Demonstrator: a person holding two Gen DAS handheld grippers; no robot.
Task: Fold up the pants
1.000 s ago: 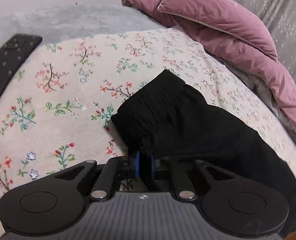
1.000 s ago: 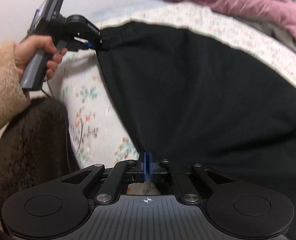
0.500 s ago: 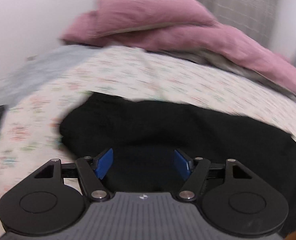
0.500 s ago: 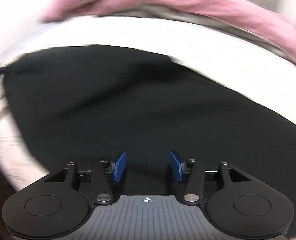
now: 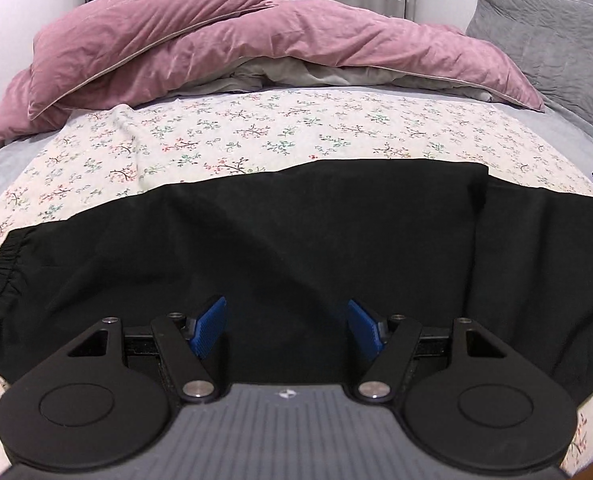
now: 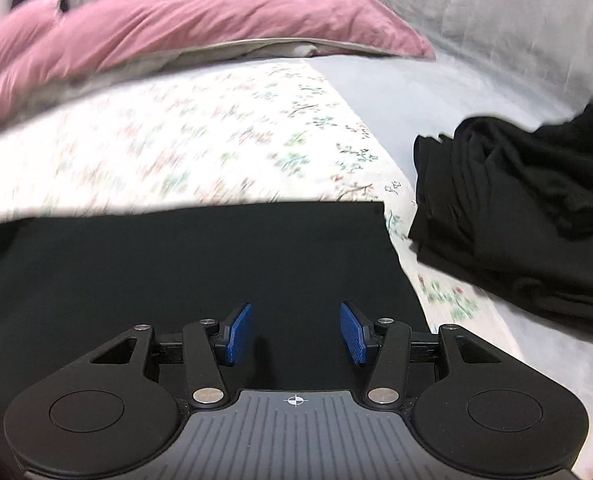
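The black pants (image 5: 296, 240) lie flat across the floral sheet (image 5: 256, 132), with the elastic waistband (image 5: 0, 264) at the left and a folded-over layer ending near the right. My left gripper (image 5: 287, 330) is open and empty just above the cloth near its front edge. In the right wrist view the pants (image 6: 176, 264) end in a straight edge at the right. My right gripper (image 6: 295, 334) is open and empty over that end.
A pink duvet (image 5: 224, 36) and a grey pillow (image 5: 556, 40) lie along the far side of the bed. A heap of other black clothes (image 6: 524, 208) sits on the bed to the right of the pants.
Both grippers were shut on the pants' edge a second ago and have opened and let go. The pants now lie flat, and both views have swung to the right.
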